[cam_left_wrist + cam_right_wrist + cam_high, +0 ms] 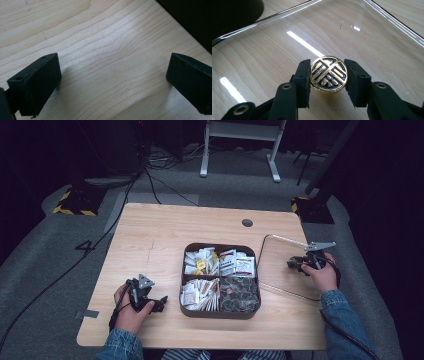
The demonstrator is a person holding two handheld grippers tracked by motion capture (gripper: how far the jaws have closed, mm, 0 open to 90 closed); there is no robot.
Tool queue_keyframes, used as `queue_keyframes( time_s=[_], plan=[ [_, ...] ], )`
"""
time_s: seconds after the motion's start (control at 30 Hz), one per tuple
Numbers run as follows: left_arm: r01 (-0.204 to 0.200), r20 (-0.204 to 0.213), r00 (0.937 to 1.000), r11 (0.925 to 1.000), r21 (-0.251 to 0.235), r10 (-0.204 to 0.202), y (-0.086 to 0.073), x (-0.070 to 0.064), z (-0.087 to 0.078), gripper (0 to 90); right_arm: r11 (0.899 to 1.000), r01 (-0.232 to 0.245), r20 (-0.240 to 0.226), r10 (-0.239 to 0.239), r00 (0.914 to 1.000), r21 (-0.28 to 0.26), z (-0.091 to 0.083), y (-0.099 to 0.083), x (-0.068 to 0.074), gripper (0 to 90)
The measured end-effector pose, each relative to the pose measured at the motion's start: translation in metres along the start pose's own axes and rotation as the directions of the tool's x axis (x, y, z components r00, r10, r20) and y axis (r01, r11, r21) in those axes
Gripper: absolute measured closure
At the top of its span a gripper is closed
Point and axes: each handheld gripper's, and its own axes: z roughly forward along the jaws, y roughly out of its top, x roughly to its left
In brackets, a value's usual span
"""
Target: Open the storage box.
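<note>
Right gripper (329,75) is clamping a round black-and-gold embossed coin (329,74) between its jaws, hovering over a clear glossy lid (280,265) at 3 o'clock of the brown four-compartment tray (220,312). Left gripper (112,75) is resting wide open, holding nothing, over pale grained wooden table (150,240) at 9 o'clock of the tray. Grey carpet is surrounding the table.

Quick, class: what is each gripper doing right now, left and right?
Left gripper: open, holding nothing, over bare table.
Right gripper: closed on a round gold-and-black knob above the clear lid.
</note>
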Motion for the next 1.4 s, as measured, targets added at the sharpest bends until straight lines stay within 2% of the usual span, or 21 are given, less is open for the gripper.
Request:
queue_keyframes(
  time_s=[0.53, 0.6, 0.67, 0.93, 1.03, 1.2, 1.4],
  plan=[
    [0.0, 0.0, 1.0, 1.0, 0.0, 0.0, 0.0, 0.0, 0.0, 0.1, 1.0, -0.014, -0.011, 0.014, 0.9999, -0.001, 0.007, -0.008, 0.001, 58.5],
    [0.0, 0.0, 1.0, 1.0, -0.001, 0.0, 0.0, 0.0, 0.0, 0.1, 0.999, -0.037, -0.02, 0.036, 0.9991, -0.011, 0.007, -0.008, 0.001, 56.3],
    [0.0, 0.0, 1.0, 1.0, 0.0, 0.0, 0.0, 0.0, 0.0, 0.1, 0.996, -0.082, -0.029, 0.081, 0.9963, -0.038, 0.007, -0.008, 0.001, 50.8],
    [0.0, 0.0, 1.0, 1.0, 0.0, 0.0, 0.0, 0.0, 0.0, 0.1, 0.992, -0.111, -0.014, 0.11, 0.9938, -0.068, 0.005, -0.007, 0.001, 42.8],
    [0.0, 0.0, 1.0, 1.0, 0.0, 0.0, 0.0, 0.0, 0.0, 0.1, 0.988, -0.128, -0.025, 0.126, 0.9917, -0.083, 0.002, -0.005, 0.002, 41.7],
    [0.001, 0.0, 1.0, 1.0, 0.0, -0.001, 0.0, 0.0, 0.0, 0.1, 0.985, -0.131, -0.024, 0.13, 0.9913, -0.108, -0.005, 0.0, 0.005, 41.4],
    [0.0, -0.001, 1.0, 1.0, 0.0, 0.0, 0.0, 0.0, 0.0, 0.1, 0.984, -0.108, -0.03, 0.105, 0.9941, -0.139, -0.016, 0.012, 0.017, 42.1]
  ],
)
